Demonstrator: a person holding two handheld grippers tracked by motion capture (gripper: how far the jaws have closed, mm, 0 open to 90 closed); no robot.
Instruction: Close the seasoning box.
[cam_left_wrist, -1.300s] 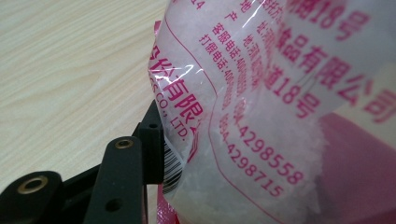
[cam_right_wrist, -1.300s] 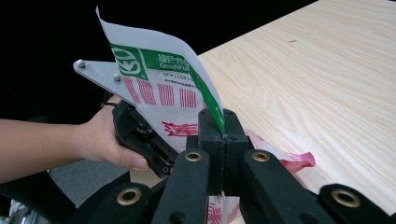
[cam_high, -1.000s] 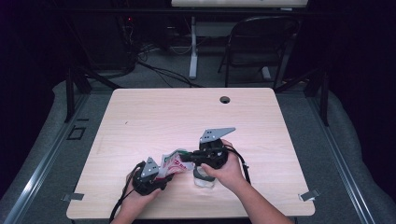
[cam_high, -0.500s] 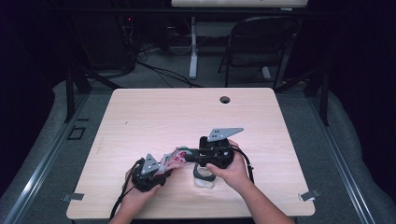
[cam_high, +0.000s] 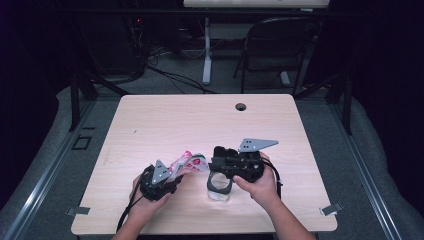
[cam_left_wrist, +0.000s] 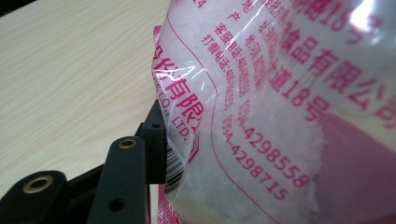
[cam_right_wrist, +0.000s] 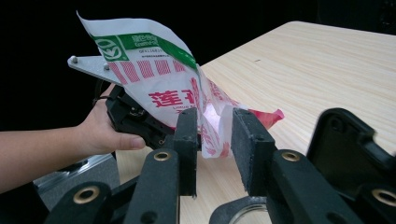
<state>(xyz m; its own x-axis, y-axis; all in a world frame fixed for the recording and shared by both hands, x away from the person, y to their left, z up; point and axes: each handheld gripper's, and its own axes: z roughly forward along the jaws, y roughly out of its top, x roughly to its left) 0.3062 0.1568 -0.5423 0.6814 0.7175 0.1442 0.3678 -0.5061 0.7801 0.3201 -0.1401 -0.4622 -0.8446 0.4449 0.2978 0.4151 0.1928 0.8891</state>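
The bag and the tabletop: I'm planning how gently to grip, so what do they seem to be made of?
The bag looks like thin glossy plastic film: it creases, glints, and white granules show through clear patches between pink print. The tabletop looks like pale wood-grain laminate with a matte finish, though it could be real wood.

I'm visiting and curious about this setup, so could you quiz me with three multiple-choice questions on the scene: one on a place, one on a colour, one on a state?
1. Where is the glass jar?
A. under the right gripper
B. by the table's round hole
C. on the chair

2. What colour is most of the print on the plastic bag?
A. blue
B. red-pink
C. black

3. How do the right gripper's jaws stand?
A. clamped on the jar
B. parted, bag edge between them
C. shut on nothing

Answers: 1 A, the high view shows it just below that gripper. 2 B, red-pink lettering covers it. 3 B, the right gripper view shows gaps beside the bag; these jaws have just been opening.
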